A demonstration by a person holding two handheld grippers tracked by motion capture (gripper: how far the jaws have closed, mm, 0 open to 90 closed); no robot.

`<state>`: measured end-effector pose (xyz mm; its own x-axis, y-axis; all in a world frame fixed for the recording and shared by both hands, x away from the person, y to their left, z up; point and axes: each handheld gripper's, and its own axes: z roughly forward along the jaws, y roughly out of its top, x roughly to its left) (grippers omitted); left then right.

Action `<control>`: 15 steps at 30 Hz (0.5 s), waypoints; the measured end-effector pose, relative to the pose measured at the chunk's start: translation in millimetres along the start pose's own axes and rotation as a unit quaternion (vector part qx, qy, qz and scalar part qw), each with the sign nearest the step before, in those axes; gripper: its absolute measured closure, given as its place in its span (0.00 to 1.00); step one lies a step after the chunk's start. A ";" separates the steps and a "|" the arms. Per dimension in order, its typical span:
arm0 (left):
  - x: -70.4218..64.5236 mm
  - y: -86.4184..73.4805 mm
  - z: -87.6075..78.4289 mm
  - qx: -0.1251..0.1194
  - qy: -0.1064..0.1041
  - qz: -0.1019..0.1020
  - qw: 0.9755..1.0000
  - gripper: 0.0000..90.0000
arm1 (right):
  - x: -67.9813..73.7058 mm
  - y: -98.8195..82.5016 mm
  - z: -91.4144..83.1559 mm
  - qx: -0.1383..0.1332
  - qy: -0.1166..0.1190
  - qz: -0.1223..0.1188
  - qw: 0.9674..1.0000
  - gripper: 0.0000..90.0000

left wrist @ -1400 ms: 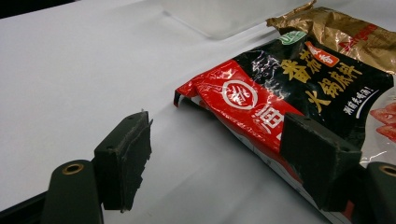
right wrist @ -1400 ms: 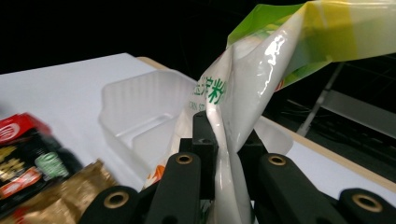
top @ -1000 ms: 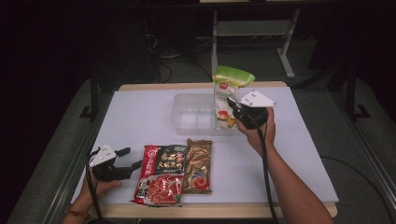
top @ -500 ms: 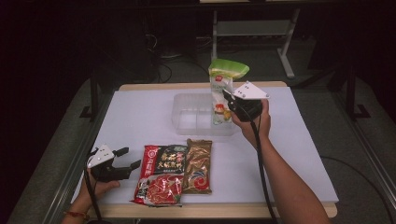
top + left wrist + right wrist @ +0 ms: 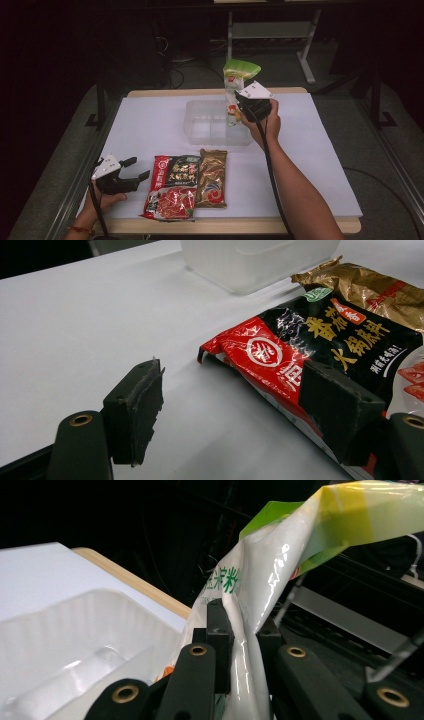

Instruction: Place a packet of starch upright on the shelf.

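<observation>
Green-topped packet (image 5: 260,590), bottom edge cut off

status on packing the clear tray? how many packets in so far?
None in yet: the clear tray looks empty. In hand: the right gripper is clamped on the green-and-white packet, upright over the tray's right end. Left: the red-and-black packet and the brown packet lie on the table beside the open, idle left gripper.

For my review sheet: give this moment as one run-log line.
right gripper: shut on green-white packet, above clear tray | left gripper: open, beside red packet
</observation>
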<state>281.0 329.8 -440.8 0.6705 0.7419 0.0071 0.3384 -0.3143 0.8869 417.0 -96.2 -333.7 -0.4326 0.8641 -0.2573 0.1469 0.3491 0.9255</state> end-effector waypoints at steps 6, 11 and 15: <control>1.3 -0.8 0.3 0.001 0.000 0.002 1.000 0.28 | -0.2 -5.2 10.3 0.005 -0.012 0.008 1.000 0.92; 1.1 -1.1 1.0 0.002 -0.001 0.002 1.000 0.28 | 3.5 -10.5 16.9 0.010 -0.013 0.003 1.000 0.92; 0.7 -1.3 1.5 0.006 -0.001 0.004 1.000 0.28 | 8.2 -19.1 23.0 0.020 -0.013 0.005 1.000 0.92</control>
<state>282.0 329.9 -442.6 0.6747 0.7380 0.0121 0.3414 -0.3266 0.8813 431.1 -87.5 -359.9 -0.4072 0.8766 -0.2565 0.1864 0.3547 0.9162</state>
